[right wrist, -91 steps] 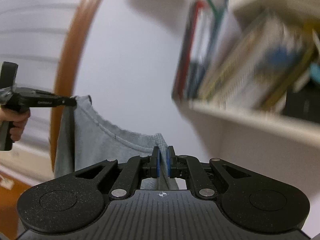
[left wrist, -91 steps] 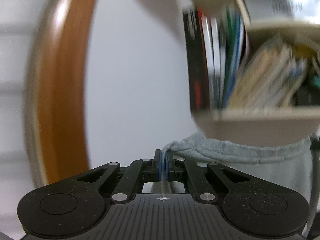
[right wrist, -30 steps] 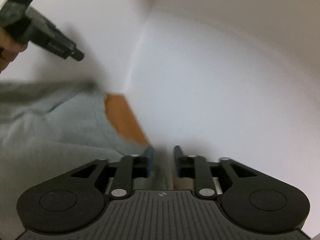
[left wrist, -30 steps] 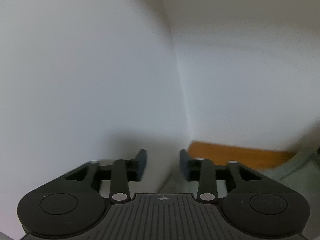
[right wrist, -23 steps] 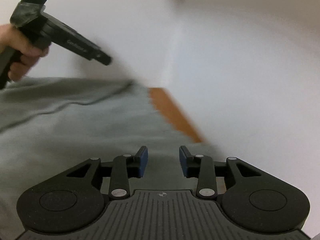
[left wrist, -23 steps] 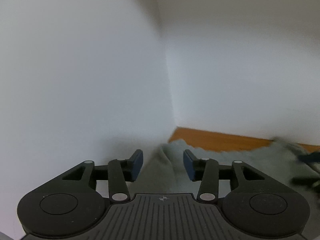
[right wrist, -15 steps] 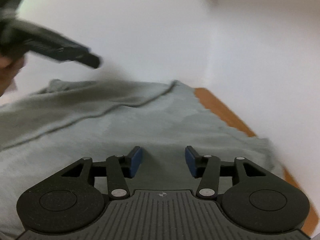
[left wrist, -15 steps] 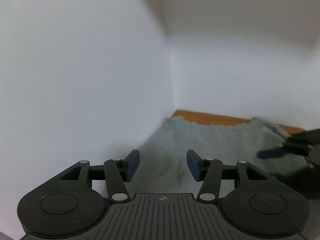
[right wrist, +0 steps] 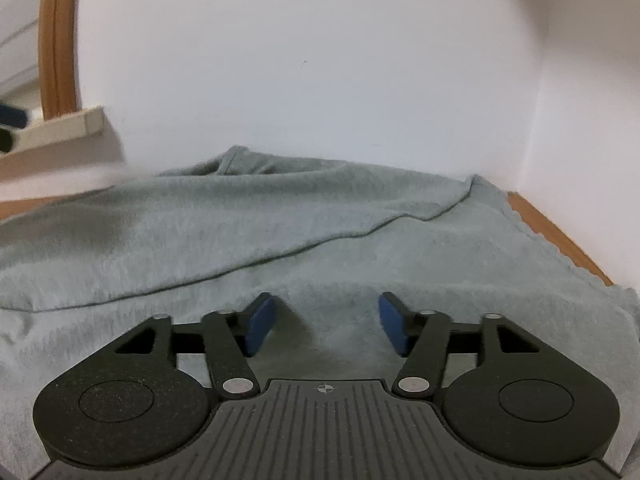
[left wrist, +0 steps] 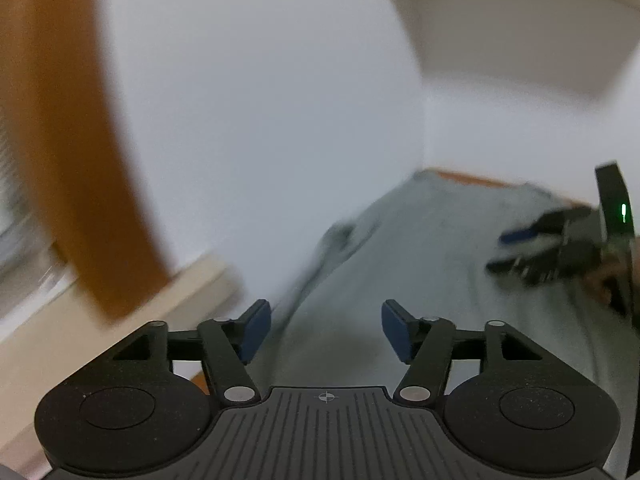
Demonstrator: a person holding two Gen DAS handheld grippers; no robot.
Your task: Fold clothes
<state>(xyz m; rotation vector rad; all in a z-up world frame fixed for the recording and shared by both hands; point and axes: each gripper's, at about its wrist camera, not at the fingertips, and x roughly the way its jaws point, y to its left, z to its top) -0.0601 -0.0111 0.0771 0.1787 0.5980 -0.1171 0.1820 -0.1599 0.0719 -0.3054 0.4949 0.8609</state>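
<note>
White walls [right wrist: 320, 60] meet in corner; orange-brown wooden frame [right wrist: 56, 40] at left

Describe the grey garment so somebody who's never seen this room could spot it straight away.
Find the corner where two white walls meet above an orange-brown wooden surface. The garment lies spread across that surface, right up against the walls, in front of the open right gripper. It is the only soft thing there: pale grey-green knit, with one layer's edge running diagonally across it.
</note>
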